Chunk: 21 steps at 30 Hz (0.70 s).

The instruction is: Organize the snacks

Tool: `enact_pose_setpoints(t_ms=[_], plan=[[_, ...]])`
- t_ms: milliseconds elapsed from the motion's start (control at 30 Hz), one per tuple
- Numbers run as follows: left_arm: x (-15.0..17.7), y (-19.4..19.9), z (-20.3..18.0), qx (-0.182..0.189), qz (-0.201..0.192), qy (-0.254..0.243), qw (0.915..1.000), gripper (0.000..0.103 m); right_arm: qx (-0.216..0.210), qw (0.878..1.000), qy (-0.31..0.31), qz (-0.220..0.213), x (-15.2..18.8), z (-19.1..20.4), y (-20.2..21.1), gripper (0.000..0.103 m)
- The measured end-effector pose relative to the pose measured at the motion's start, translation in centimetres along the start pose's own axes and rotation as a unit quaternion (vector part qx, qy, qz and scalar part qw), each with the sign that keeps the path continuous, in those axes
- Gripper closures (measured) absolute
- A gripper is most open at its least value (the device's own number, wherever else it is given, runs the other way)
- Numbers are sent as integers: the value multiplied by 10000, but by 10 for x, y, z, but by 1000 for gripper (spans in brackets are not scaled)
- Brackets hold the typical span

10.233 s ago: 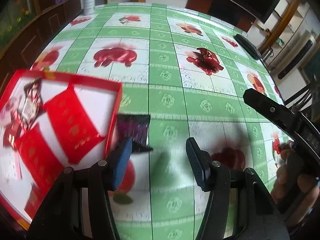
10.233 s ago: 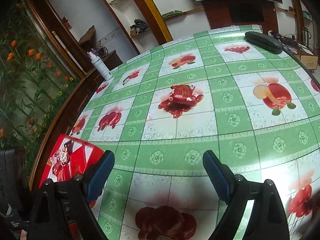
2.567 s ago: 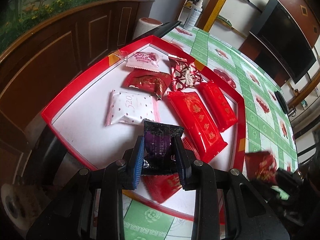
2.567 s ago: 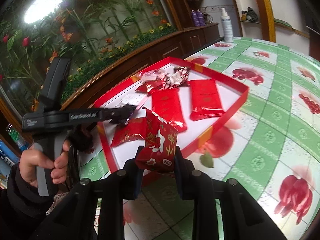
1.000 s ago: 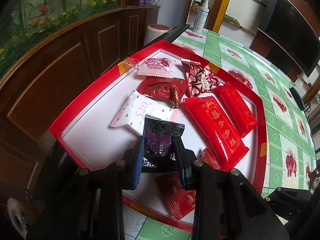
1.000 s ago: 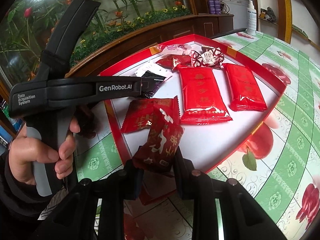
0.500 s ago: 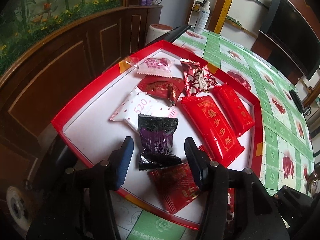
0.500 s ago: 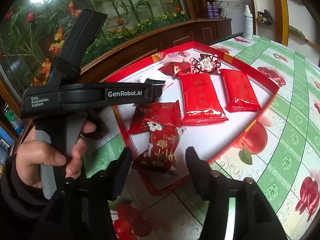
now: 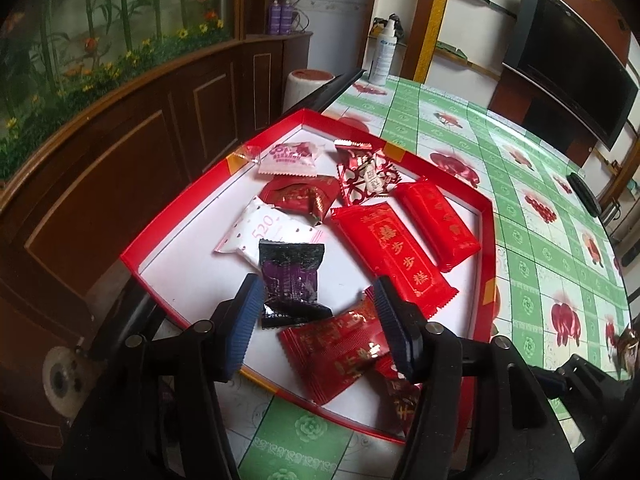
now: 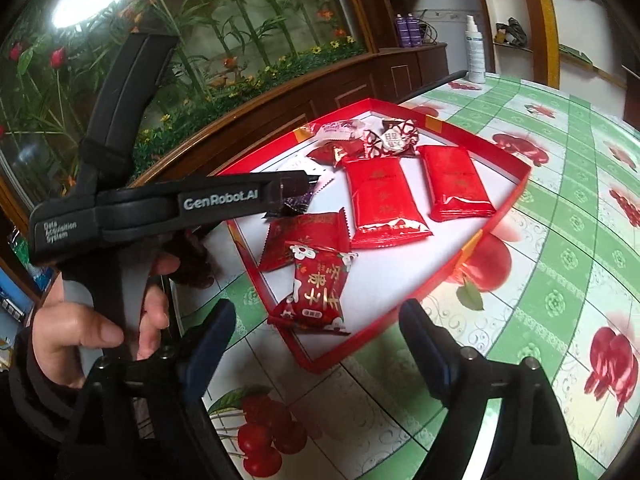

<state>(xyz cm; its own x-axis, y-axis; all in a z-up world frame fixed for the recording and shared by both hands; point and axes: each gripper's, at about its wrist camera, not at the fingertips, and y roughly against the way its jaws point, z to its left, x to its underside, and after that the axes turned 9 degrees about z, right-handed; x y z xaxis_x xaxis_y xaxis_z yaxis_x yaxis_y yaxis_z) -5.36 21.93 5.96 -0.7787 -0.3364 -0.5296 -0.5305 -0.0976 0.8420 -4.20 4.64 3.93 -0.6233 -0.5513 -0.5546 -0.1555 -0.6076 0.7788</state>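
Both tools open, jaws just spread apart, nothing pressed between the pads. Left tool [image 9: 316,320] above the near corner of the red tray [image 9: 168,216], with the black-and-purple snack packet [image 9: 290,280] lying loose on the white tray floor, just ahead of the left pad and apart from it; long axis running away from the camera, crimped ends near and far. Touching its far end, a white "520" packet [image 9: 266,232], lying crosswise. Overlapping its near right corner, a dark red gold-printed packet [image 9: 340,344], long axis slanting up to the right, partly behind the right pad.

Right tool [image 10: 316,340] wide open above the tray's near edge. Between its fingers in the right wrist view, but resting flat in the tray, the red flower-printed packet [image 10: 318,288], long axis nearly straight away from the camera, its top overlapping the dark red packet.

Further in: two long bright red packets [image 9: 394,252] [image 9: 438,224] side by side, pointing along the tray; beyond them a red-and-white heart-patterned sweet [image 9: 366,178], a pink-printed white packet [image 9: 290,156] and a dark red wrapper [image 9: 298,194].

Tray at the corner of the green-checked surface [image 9: 516,208]; white spray bottle [image 9: 382,54] at its far edge. Hand [image 10: 80,324] gripping the left tool's handle, whose black body hides part of the tray in the right wrist view.
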Motion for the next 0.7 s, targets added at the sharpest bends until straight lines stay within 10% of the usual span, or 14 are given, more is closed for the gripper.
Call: enact_pose_setpoints(t_ms=[400,700], plan=[[26,41,-5,-428,-915,-225,9946,29,501,9984,154,-194,13,6,20,0],[46,68,-12,-92,-977,-406,9943,29,677,9971,255,-244,16,9,23,0]])
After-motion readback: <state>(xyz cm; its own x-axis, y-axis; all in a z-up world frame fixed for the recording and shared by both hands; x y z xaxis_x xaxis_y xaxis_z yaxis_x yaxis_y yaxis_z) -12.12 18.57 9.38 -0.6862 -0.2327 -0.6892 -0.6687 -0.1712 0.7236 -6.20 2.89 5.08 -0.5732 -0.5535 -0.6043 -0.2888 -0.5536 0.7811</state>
